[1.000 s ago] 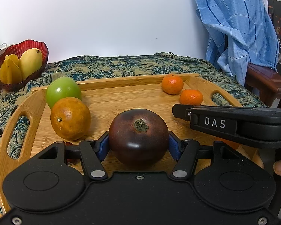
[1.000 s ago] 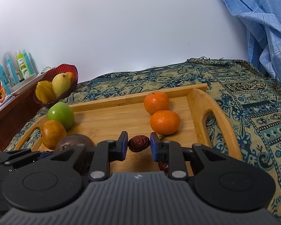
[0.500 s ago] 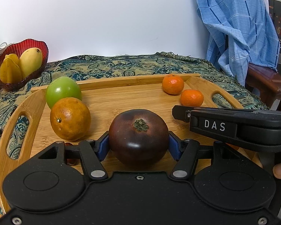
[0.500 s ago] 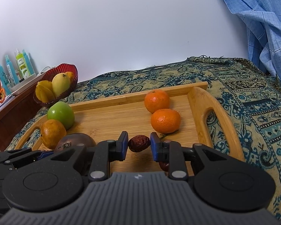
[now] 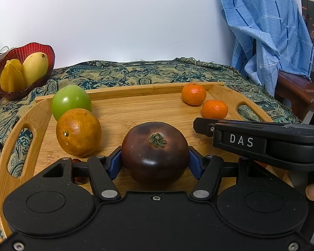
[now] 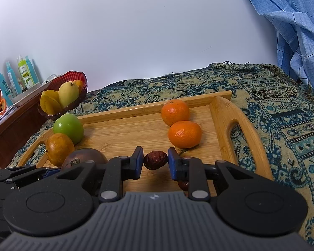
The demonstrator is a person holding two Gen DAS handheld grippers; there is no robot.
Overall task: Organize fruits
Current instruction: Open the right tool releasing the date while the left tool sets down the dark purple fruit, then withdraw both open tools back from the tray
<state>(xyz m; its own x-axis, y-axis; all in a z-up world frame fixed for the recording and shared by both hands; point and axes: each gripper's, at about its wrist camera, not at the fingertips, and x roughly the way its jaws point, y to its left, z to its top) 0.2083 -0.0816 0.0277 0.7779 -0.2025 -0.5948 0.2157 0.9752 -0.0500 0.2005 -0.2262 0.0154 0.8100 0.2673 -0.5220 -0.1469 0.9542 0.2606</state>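
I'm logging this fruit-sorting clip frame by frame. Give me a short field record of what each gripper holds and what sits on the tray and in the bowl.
left gripper: shut on dark purple tomato
right gripper: shut on red date
tray: wooden, two handles, on patterned cloth
tray left side: green apple, brownish orange
tray right side: two mandarins, close together
red bowl: off the tray at far left; holds mango and starfruit
second date: partly hidden under right gripper
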